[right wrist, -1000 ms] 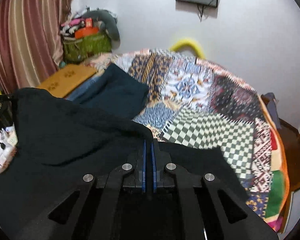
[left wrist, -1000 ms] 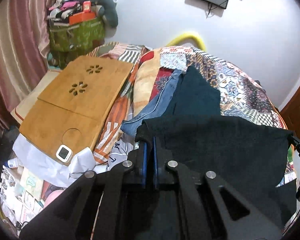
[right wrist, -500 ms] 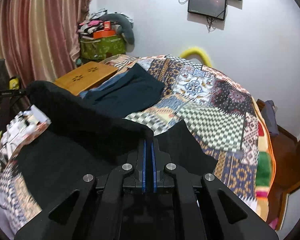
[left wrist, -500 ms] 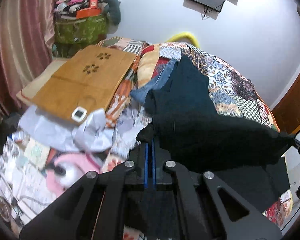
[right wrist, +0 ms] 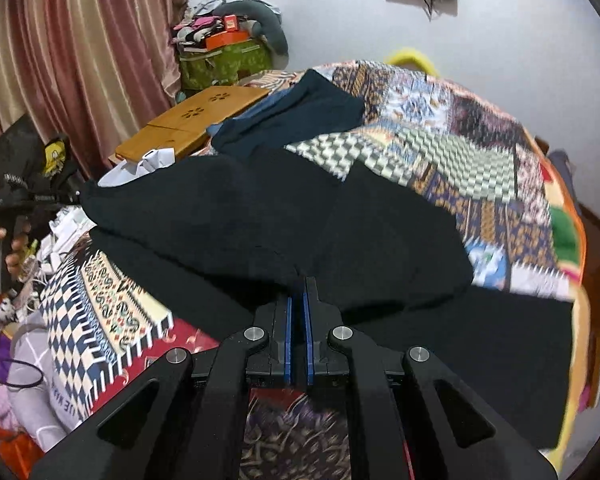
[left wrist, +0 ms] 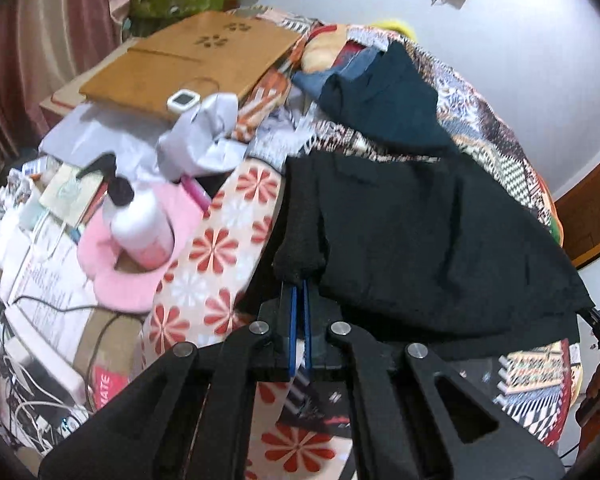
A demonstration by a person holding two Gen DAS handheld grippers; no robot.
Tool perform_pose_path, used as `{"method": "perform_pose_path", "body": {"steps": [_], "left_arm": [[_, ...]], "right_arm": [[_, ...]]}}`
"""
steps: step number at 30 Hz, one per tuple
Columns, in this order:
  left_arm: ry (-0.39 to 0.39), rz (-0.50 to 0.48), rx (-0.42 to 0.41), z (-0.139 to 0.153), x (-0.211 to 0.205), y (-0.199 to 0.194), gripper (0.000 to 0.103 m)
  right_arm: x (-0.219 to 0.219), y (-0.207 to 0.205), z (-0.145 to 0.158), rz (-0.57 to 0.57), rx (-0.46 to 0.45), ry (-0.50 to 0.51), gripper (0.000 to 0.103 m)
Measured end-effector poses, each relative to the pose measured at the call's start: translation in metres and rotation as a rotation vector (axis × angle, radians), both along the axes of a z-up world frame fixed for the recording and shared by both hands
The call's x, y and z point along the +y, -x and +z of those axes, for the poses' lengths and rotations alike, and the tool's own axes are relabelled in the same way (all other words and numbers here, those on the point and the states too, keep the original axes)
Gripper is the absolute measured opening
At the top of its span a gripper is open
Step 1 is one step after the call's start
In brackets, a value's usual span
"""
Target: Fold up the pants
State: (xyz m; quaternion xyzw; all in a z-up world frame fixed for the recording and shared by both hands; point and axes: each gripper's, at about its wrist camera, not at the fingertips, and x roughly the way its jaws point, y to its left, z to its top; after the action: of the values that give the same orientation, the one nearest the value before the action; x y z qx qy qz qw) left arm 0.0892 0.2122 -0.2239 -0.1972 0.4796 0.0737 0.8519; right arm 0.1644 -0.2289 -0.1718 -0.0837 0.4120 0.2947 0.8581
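Both the left gripper and the right gripper have fingers clamped on the black pants, spread over the quilted bed.

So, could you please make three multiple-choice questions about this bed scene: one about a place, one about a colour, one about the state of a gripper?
1. Where does the small white clock lie?
A. on the wooden lap desk
B. on the black pants
C. on the wall

2. What colour are the pants held by the grippers?
A. red
B. black
C. white

3. In what state is the left gripper?
A. wide open
B. out of view
C. shut on the pants

Answers:
1 A: the small white clock rests at the near edge of the wooden lap desk.
2 B: the pants spread over the patchwork quilt are black.
3 C: the left gripper pinches a bunched corner of the cloth; the right gripper likewise grips an edge.
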Motion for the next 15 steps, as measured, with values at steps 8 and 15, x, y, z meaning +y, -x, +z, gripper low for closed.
{"method": "perform_pose_path", "body": {"steps": [8, 15], "left_arm": [[-0.125, -0.004, -0.009, 0.019, -0.004, 0.008, 0.002], [-0.202, -0.036, -0.055, 0.048, -0.022, -0.004, 0.018]], "right_arm": [[-0.014, 0.006, 0.006, -0.036, 0.010, -0.019, 0.005], [-0.035, 0.006, 0.034, -0.086, -0.028, -0.041, 0.012]]}}
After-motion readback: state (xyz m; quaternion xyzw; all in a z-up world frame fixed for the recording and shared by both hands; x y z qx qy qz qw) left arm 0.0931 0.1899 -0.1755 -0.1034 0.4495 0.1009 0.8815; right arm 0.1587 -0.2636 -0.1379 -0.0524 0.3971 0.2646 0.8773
